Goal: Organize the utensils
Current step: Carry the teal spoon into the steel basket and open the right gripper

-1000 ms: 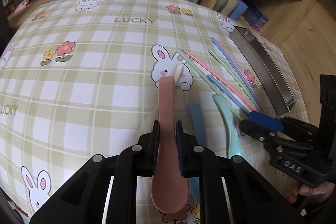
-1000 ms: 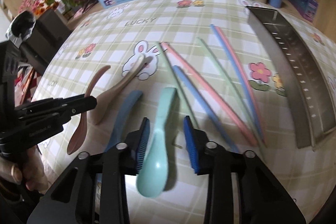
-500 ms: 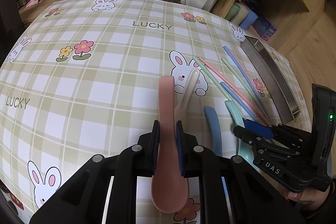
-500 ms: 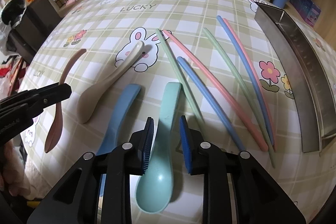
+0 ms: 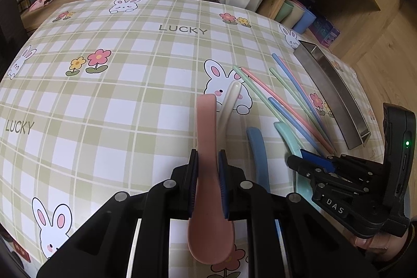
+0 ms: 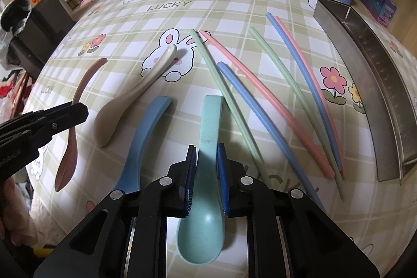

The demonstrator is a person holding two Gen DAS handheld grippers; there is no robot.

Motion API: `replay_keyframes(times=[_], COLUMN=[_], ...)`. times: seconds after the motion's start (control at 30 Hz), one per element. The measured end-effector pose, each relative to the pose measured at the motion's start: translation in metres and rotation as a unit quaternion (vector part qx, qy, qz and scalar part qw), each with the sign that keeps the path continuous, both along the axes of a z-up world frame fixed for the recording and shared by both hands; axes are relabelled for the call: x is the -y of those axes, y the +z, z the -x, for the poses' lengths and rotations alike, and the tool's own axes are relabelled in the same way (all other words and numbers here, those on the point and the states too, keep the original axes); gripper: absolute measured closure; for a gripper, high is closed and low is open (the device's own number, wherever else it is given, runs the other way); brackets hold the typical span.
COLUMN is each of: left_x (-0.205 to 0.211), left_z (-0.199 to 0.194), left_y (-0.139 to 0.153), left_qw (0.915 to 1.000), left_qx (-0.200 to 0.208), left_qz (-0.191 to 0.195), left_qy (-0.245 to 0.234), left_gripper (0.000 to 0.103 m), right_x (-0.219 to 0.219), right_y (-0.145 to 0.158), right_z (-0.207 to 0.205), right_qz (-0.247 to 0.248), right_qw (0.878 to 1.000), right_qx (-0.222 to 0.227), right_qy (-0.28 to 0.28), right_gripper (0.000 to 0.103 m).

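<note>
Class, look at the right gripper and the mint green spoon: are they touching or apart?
Touching. In the right wrist view, the right gripper has both blue-padded fingers pressed against the sides of the mint green spoon, with no gap showing.

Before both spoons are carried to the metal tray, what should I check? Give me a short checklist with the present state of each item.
1. Left gripper shut on the pink spoon: ok.
2. Right gripper shut on the mint spoon: ok.
3. Pink spoon lifted off the table: cannot tell.
4. Blue spoon and beige spoon apart from the held spoons: ok.
5. Metal tray free of utensils: ok for the visible part.
6. Chopsticks between the mint spoon and the tray: not ok; pass above them.
</note>
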State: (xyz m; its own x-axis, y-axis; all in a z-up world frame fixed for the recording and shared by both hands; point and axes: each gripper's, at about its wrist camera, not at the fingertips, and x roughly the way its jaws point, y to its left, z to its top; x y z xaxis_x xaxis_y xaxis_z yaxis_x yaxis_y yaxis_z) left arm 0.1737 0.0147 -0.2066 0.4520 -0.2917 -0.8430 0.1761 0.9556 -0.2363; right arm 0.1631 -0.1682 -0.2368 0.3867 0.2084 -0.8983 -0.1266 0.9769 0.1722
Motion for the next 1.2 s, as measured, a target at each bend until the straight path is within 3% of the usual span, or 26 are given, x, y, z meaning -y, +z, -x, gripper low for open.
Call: replay_keyframes(times=[0.87, 1.2], left_x=[0.025, 0.039], left_z=[-0.001, -0.005], left_y=[0.018, 0.047], left_qw=[0.9998, 0.9991], left_qx=[0.018, 0.04], left_qz=[0.0, 0.009], left_qy=[-0.006, -0.014], left_gripper=[0.088, 0.088], right_x=[0.042, 0.077], right_y=[0.042, 0.086], right_z=[0.014, 0.017], right_qz=[-0.047, -0.076], right_qw=[0.997, 0.988], right_qx=[0.064, 0.126], right_qy=[-0.023, -0.039], right_gripper=[0.088, 0.088])
